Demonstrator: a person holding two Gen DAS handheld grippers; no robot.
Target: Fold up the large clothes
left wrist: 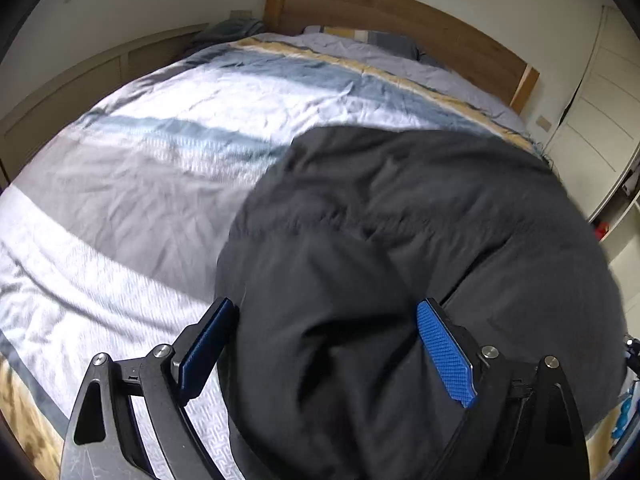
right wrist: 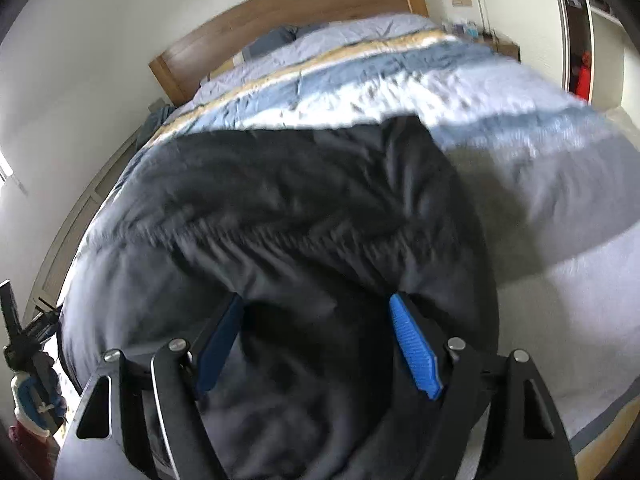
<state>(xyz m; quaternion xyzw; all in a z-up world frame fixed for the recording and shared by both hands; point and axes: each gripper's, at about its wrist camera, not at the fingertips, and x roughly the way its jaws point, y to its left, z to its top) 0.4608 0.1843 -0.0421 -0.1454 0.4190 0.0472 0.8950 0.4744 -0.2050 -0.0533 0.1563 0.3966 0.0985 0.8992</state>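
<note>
A large black garment (left wrist: 400, 240) lies spread on the bed, its near part bunched up. In the left wrist view my left gripper (left wrist: 324, 312) is open, its blue pads (left wrist: 444, 352) standing wide apart on either side of a fold of the black cloth. In the right wrist view the same garment (right wrist: 280, 208) fills the middle, with a gathered seam across it. My right gripper (right wrist: 316, 312) is open too, blue pads (right wrist: 414, 352) apart with black cloth between them. Neither pair of pads presses on the cloth.
The bed (left wrist: 140, 160) has a striped blue, white, grey and tan cover and a wooden headboard (left wrist: 400, 20). Pillows (left wrist: 380, 40) lie at the head. White closet doors (left wrist: 600, 100) stand to the right. A low wooden cabinet (left wrist: 80, 80) runs along the left wall.
</note>
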